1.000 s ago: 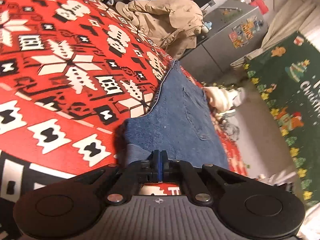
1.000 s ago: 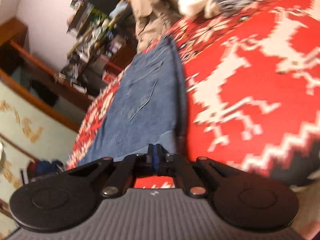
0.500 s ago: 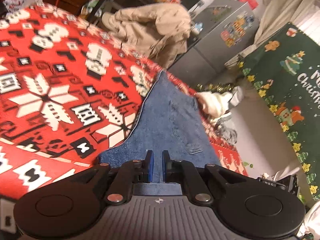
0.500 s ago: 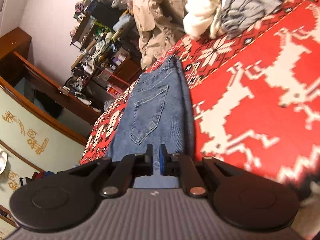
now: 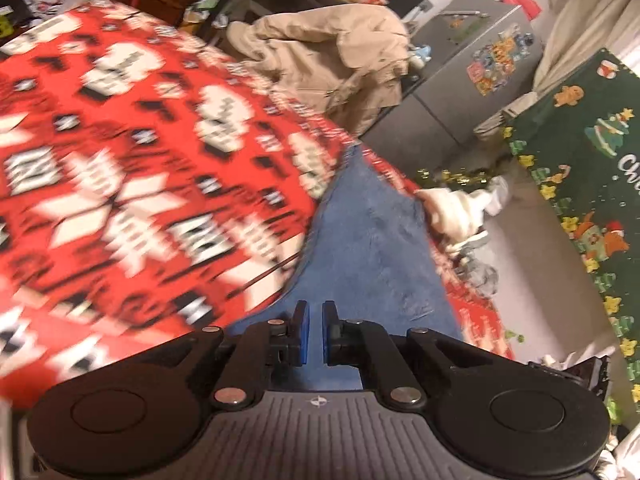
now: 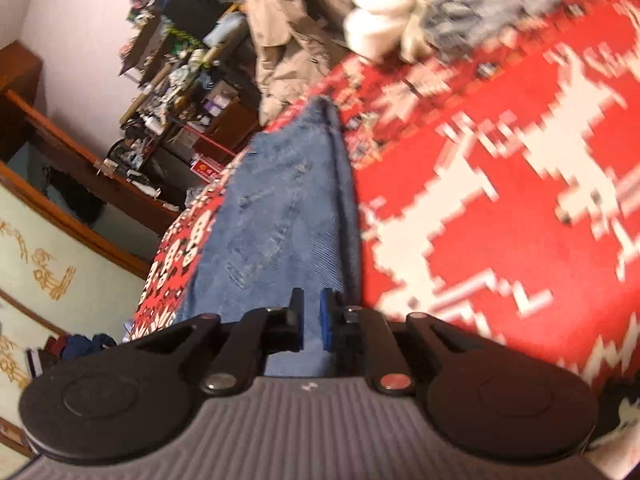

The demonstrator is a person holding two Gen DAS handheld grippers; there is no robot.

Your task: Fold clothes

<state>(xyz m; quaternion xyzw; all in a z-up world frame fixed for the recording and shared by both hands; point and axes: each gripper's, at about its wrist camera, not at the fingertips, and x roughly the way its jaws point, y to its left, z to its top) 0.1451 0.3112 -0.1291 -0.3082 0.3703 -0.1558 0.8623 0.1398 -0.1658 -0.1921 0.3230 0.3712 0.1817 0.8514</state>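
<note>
Folded blue denim jeans [image 5: 372, 248] lie flat on the red knit-patterned blanket [image 5: 120, 184]. Left gripper [image 5: 315, 330] and right gripper [image 6: 311, 320]: blue pads slightly parted, released, nothing pinched.

Two wrist views, aimed along the fingers

Each is angled down, close over the jeans [image 5: 372, 248] [image 6: 276, 220] on the red patterned blanket [image 5: 120, 168] [image 6: 500, 208]; jeans, blanket and tan jacket [image 5: 336, 60] [image 6: 288, 40] are shared from opposite sides.

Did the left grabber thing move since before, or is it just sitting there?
Yes. The left gripper has backed off and let go: more blue jeans show ahead, and the tan jacket sits lower in view.
</note>
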